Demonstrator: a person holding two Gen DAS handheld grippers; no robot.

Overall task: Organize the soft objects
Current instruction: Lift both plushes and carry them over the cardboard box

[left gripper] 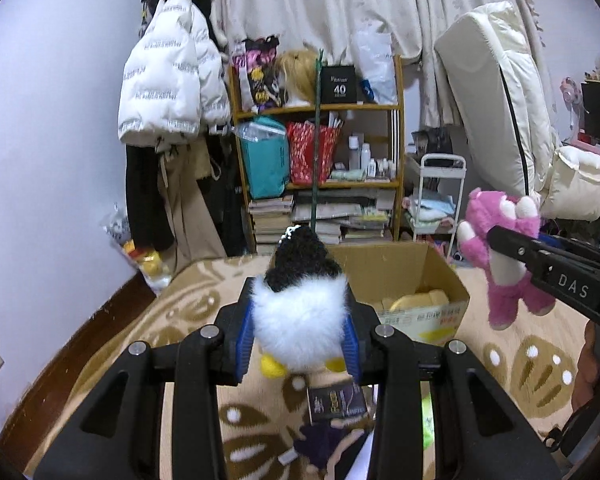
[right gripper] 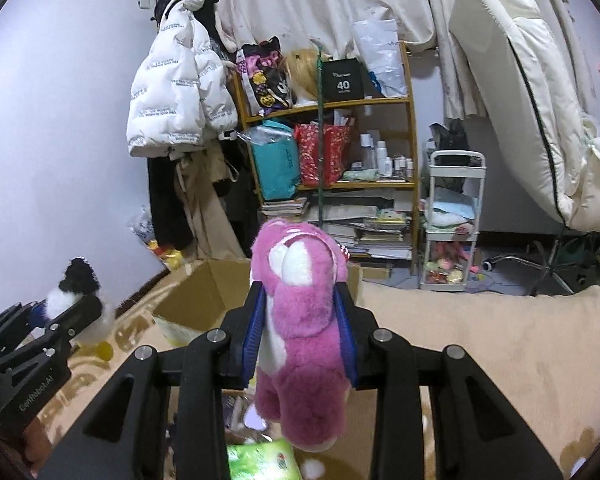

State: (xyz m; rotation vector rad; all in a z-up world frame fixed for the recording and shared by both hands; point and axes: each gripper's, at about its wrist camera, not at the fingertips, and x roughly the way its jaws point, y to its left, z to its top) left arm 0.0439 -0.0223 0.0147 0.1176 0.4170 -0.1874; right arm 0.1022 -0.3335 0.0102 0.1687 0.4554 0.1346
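My left gripper (left gripper: 300, 312) is shut on a fluffy white and black penguin plush (left gripper: 300, 320) with yellow feet, held above the bed. It also shows in the right wrist view (right gripper: 76, 296). My right gripper (right gripper: 300, 320) is shut on a pink bear plush (right gripper: 300, 328) with a white belly, held in the air; it shows at the right in the left wrist view (left gripper: 500, 260). An open cardboard box (left gripper: 440, 280) stands on the bed ahead, between the two grippers, with a yellow soft thing (left gripper: 416, 302) inside. The box also shows in the right wrist view (right gripper: 196, 292).
A beige patterned blanket (left gripper: 180, 320) covers the bed. A small dark booklet (left gripper: 336, 400) and a green packet (right gripper: 260, 460) lie below the grippers. Beyond stand a cluttered wooden shelf (left gripper: 320, 140), hanging coats (left gripper: 168, 80), a white cart (right gripper: 452, 220) and a folded mattress (left gripper: 500, 100).
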